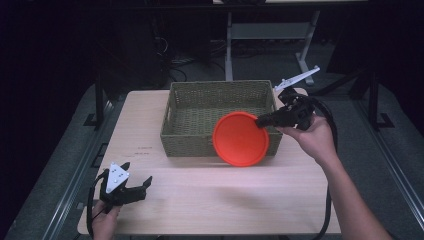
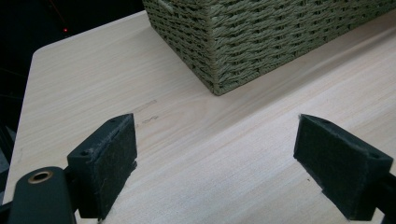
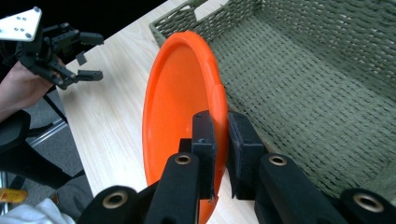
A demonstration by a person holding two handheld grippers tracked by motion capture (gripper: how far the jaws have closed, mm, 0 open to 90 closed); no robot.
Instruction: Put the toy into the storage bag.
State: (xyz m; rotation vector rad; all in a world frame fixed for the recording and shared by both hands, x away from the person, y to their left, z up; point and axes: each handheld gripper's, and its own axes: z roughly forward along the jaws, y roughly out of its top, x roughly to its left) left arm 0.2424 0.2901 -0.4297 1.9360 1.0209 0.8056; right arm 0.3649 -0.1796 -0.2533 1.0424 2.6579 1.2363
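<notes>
At the near left corner of the table [image 1: 200,200], the left gripper [image 1: 134,189] sits low over the wood, held from below by the person's left hand [image 1: 105,220]. Its jaws stand wide apart with nothing between them; in the left gripper view the two black pads [image 2: 112,158] frame bare tabletop, and a corner of the basket [image 2: 261,42] rises beyond them. A grey three-cornered plate [image 1: 117,176] tops this gripper and a black cable [image 1: 91,205] loops down beside the hand.

Farther in, toward the middle of the table, an orange plate [image 1: 240,138] is held up on edge, tilted, with its face turned toward the near side. In the high view it overlaps the basket's near wall and right front corner. The right gripper [image 1: 260,121] is clamped on the plate's right rim: the right gripper view shows the rim [image 3: 218,100] pinched between the two jaws, one pad on the inner face and one on the outer. The person's right hand [image 1: 310,135] holds this gripper over the right side of the table, forearm running in from the near right corner.

Behind the plate, the woven olive-green basket [image 1: 190,140] stands on the far half of the table, close to the far edge. Its inside looks empty where it can be seen.
</notes>
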